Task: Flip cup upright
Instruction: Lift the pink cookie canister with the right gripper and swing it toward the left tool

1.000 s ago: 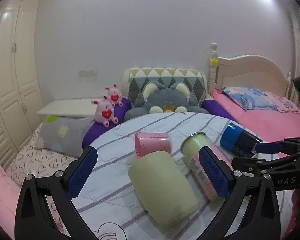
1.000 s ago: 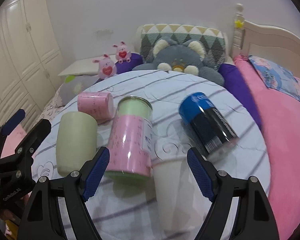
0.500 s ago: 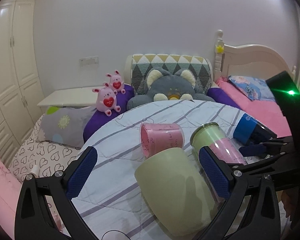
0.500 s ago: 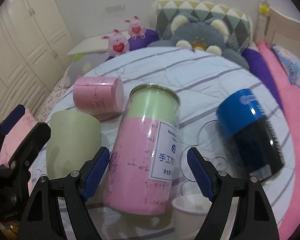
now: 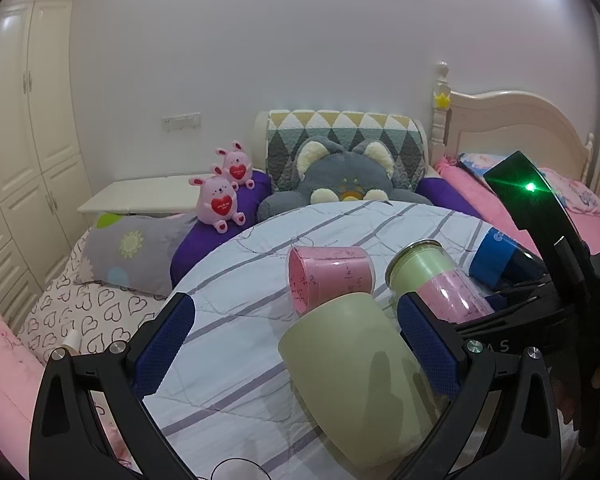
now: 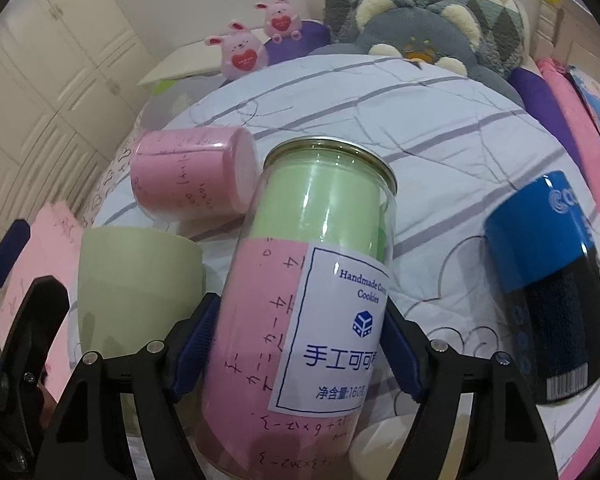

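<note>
Several cups lie on their sides on a round table with a striped cloth (image 5: 240, 280). A clear jar with a pink and green lining and a white label (image 6: 300, 300) lies between the fingers of my right gripper (image 6: 296, 348), whose blue pads press its sides. The jar also shows in the left wrist view (image 5: 432, 280). A pale green cup (image 5: 360, 376) lies between the wide-open fingers of my left gripper (image 5: 300, 340), untouched. A pink cup (image 5: 332, 276) lies behind it. A blue and black cup (image 6: 548, 280) lies to the right.
A white cup rim (image 6: 380, 440) shows under the jar. Behind the table stand a grey plush bear (image 5: 340, 184), two pink plush rabbits (image 5: 220, 200) and a patterned cushion. A pink bed (image 5: 540, 208) lies right. White wardrobes (image 5: 20, 120) stand left.
My right gripper has moved forward around the pink and green jar and closed on it. My left gripper has come nearer the pale green cup, still open.
</note>
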### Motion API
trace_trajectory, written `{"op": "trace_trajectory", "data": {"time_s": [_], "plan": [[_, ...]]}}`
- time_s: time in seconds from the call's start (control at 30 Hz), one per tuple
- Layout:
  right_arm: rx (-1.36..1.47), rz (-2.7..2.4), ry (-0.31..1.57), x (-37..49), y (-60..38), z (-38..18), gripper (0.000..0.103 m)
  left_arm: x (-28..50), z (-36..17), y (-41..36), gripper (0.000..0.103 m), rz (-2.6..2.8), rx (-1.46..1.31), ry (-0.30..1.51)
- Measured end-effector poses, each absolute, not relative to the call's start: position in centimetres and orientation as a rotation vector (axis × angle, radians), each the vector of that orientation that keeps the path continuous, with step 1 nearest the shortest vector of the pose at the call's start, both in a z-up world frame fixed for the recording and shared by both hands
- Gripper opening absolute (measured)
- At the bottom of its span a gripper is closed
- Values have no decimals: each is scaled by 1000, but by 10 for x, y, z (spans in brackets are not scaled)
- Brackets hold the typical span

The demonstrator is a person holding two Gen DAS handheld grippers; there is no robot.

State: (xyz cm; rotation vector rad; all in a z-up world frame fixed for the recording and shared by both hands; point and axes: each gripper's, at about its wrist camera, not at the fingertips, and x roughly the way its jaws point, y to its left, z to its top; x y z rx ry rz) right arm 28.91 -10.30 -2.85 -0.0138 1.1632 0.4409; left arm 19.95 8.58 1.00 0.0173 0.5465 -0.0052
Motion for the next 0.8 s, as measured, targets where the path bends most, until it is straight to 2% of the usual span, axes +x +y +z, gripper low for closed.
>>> {"op": "trace_trajectory", "data": {"time_s": [0.8], "plan": [[29, 415, 1055, 267, -114, 7, 75, 174, 25, 87, 102, 4, 25, 493]]}}
